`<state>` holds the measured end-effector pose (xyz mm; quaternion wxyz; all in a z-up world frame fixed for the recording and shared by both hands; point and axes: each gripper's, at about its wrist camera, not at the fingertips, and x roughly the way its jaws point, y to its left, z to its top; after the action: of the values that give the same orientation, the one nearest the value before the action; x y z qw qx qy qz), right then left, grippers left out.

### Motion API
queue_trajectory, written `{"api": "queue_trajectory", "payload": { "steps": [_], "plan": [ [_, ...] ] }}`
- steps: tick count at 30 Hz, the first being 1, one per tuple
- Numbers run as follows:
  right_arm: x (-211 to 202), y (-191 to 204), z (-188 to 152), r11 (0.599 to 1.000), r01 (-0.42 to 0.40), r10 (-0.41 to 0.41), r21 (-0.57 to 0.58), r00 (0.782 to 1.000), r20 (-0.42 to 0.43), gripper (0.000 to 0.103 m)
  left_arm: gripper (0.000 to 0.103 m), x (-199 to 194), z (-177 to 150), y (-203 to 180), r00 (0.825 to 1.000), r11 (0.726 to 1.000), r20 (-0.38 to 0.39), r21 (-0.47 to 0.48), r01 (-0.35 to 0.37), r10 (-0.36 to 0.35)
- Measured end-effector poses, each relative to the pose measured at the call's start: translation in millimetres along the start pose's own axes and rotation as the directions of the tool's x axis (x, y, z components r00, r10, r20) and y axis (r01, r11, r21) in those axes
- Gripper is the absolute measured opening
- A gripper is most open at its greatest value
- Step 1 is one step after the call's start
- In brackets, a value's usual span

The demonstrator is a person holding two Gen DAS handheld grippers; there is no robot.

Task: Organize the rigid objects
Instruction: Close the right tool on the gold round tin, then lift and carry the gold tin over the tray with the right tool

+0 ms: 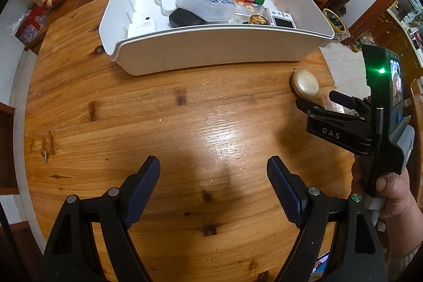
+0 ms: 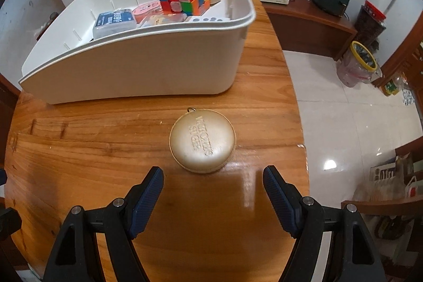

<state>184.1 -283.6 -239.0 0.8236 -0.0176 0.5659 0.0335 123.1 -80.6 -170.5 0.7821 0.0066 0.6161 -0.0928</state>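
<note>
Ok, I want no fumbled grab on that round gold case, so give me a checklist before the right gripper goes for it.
1. Right gripper open, nothing between its fingers: ok.
2. Round gold case lying flat on the table, apart from the white bin: ok.
3. Case lined up with the gap between the fingers: ok, slightly ahead.
4. Left gripper open, away from the case: ok.
5. Room left in the bin: cannot tell.

Black linkage arms with silver pivot screws, ending in ribbed dark-blue pads (image 1: 148,186) on both grippers. Lettered "DAS" in white on the right gripper (image 1: 335,107), with a green light (image 1: 381,70) and small screen.
</note>
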Motion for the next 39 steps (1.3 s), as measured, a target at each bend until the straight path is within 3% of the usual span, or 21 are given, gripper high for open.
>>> {"api": "queue_trajectory", "payload": {
  "steps": [12,14,18,23,39],
  "plan": [
    [14,9,12,1.000,0.005,-0.005,-0.021,1.000,-0.007,0.078,0.085,6,8,7,1.000,1.000,-0.011,-0.022,-0.004,0.004],
    [13,12,12,0.999,0.007,-0.007,-0.033,1.000,0.001,0.074,0.085,6,9,7,1.000,1.000,-0.012,-0.024,-0.004,0.004],
    [11,17,13,0.998,-0.004,0.005,-0.056,1.000,0.015,0.057,0.085,7,11,8,1.000,1.000,-0.013,-0.025,-0.001,0.001],
    [9,23,12,0.997,-0.038,0.039,-0.067,0.999,0.012,0.055,0.085,5,12,9,1.000,1.000,-0.007,-0.022,0.000,0.000],
    [-67,67,11,0.983,-0.139,0.154,-0.116,0.980,0.128,0.055,0.085,-30,26,35,0.998,0.995,0.068,-0.096,0.016,-0.010]
  ]
}}
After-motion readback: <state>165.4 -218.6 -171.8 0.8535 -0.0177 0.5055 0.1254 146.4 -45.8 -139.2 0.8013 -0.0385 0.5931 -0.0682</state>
